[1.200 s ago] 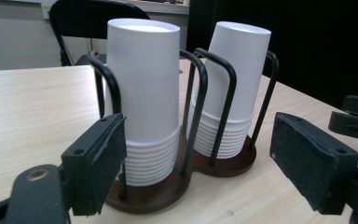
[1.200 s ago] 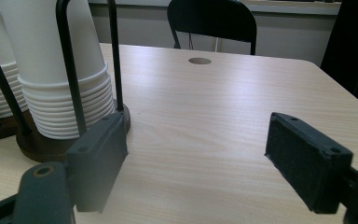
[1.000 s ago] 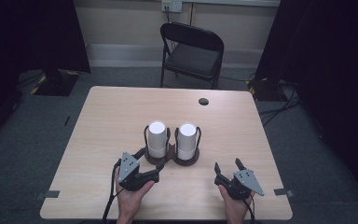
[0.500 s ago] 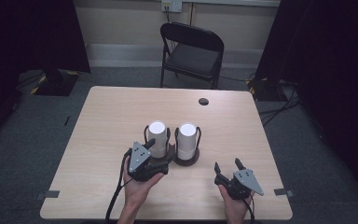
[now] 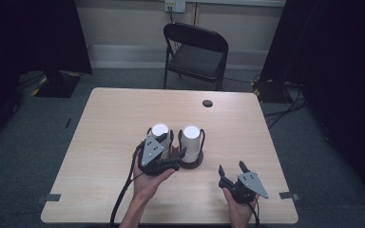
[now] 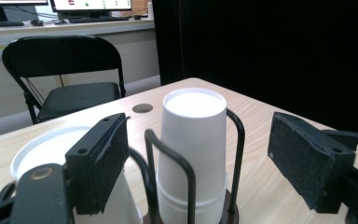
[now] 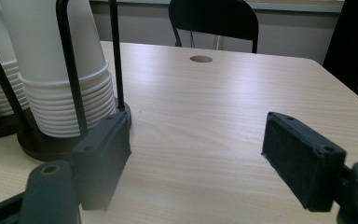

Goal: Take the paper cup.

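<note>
Two stacks of upside-down white cups stand side by side mid-table, each in a black wire holder on a dark round base. My left gripper (image 5: 173, 153) is open, right at the front of the left stack (image 5: 159, 133) and angled toward the right stack (image 5: 190, 137). In the left gripper view the right stack (image 6: 193, 140) stands just ahead between the spread jaws of that gripper (image 6: 205, 156), while the left stack (image 6: 46, 149) sits behind the left jaw. My right gripper (image 5: 231, 167) rests open near the table's front right. In the right gripper view that gripper (image 7: 203, 158) holds nothing, with a cup stack (image 7: 60, 70) to its left.
The light wooden table (image 5: 114, 118) has a round cable hole (image 5: 207, 103) toward its back right. A black folding chair (image 5: 197, 47) stands behind the far edge. Cables trail from both grippers over the front edge.
My left gripper has moved forward and to the right, from the table's front left up against the cup stacks. The right gripper has stayed where it was.
</note>
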`<state>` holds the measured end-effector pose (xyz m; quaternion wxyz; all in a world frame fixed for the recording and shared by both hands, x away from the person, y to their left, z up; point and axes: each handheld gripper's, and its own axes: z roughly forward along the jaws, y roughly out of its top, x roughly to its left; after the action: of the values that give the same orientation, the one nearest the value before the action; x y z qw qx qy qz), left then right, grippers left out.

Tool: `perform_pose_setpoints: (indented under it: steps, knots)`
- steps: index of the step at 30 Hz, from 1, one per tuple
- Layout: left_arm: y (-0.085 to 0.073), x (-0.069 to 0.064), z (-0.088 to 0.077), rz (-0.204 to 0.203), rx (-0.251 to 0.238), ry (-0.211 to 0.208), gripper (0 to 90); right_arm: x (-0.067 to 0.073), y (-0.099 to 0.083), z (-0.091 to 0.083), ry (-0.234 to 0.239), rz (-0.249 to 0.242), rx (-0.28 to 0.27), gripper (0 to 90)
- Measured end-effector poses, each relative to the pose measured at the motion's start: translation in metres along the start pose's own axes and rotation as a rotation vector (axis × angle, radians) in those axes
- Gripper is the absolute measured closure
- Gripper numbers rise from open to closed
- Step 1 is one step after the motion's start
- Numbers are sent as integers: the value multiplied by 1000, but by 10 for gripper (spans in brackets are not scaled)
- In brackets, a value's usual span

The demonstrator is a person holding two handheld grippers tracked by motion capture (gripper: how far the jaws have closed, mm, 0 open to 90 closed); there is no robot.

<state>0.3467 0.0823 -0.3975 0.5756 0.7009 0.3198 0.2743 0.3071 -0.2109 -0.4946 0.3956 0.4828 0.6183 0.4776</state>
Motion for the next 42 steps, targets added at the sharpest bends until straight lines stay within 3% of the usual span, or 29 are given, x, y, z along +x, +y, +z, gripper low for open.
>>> perform_pose_setpoints:
  steps: [7,10,17,27,42]
  knots:
    - [9,0,12,24,-2,2,205,0,0,0,0,2,3,239]
    - [12,2,17,-13,-16,-30,207,0,0,1,-1,-3,6,241]
    - [18,3,32,-8,4,-22,235,0,0,1,5,-1,6,245]
    - [20,6,50,-28,33,-52,231,-1,0,1,13,6,7,252]
    - [18,2,70,11,89,-58,214,-1,0,1,27,0,8,258]
